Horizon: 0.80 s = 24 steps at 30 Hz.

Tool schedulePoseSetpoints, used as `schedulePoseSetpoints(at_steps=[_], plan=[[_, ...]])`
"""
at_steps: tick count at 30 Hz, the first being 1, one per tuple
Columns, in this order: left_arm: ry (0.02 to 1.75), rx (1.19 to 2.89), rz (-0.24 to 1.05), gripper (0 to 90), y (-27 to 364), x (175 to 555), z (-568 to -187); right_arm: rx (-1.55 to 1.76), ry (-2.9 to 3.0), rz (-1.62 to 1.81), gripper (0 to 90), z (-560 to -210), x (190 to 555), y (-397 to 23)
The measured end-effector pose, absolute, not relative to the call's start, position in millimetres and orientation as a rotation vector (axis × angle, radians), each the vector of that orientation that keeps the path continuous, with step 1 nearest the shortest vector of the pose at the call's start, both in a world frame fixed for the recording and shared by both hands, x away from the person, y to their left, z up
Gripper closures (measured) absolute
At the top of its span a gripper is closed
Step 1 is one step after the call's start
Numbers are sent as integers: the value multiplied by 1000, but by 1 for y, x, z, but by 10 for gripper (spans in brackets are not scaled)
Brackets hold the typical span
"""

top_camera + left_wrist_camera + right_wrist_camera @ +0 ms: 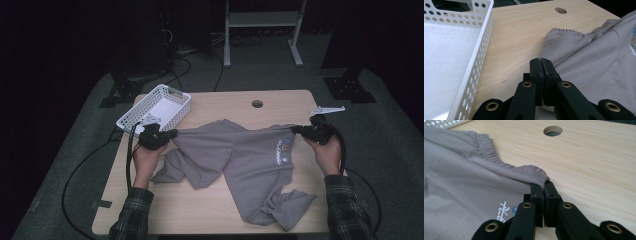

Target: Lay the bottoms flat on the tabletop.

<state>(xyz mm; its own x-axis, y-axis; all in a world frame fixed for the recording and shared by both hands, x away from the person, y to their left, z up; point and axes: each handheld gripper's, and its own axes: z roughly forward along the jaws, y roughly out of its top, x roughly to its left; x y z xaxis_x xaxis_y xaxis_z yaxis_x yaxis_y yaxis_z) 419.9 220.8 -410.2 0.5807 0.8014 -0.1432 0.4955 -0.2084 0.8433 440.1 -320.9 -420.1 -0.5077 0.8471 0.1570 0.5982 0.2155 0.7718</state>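
Grey shirt (pixel 240 160) stretched btwn L gripper (pixel 172 133) & R gripper (pixel 296 129), both pinching its hem, over table (pixel 210 200).

Grey T-shirt (pixel 240 160) with small printed logo near right edge, rumpled, spread across middle of wooden table; far edge pulled taut from left to right, sleeve bunched at left, hem trailing toward near right corner.

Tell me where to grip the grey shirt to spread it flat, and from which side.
Grip the grey shirt at the two ends of its gathered far hem, each from its outer side, low and level with the table. That hem runs straight across, so pulling outward tensions it. The left hand-held gripper and right hand-held gripper are shut there now.
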Motion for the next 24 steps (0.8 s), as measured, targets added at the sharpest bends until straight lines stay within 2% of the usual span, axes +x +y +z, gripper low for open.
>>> schedulePoseSetpoints(at_steps=[1, 3, 5, 8, 15, 18, 24], plan=[[1048, 1870, 415, 872, 220, 420, -410, 1352, 2198, 1182, 846, -421, 441, -319], [1044, 1870, 423, 778, 217, 420, -410, 1334, 2201, 1181, 722, -420, 440, -316], [1034, 1863, 429, 708, 215, 419, -408, 1322, 2191, 1190, 641, -416, 438, -314], [1014, 1860, 419, 622, 211, 416, -404, 1294, 2185, 1204, 565, -407, 432, -312], [949, 1947, 382, 456, 194, 406, -400, 1141, 2324, 1190, 502, -403, 410, -289], [925, 1979, 358, 413, 186, 400, -400, 1070, 2405, 1160, 489, -408, 398, -277], [882, 2029, 326, 385, 175, 388, -405, 918, 2552, 1106, 486, -420, 375, -260]])
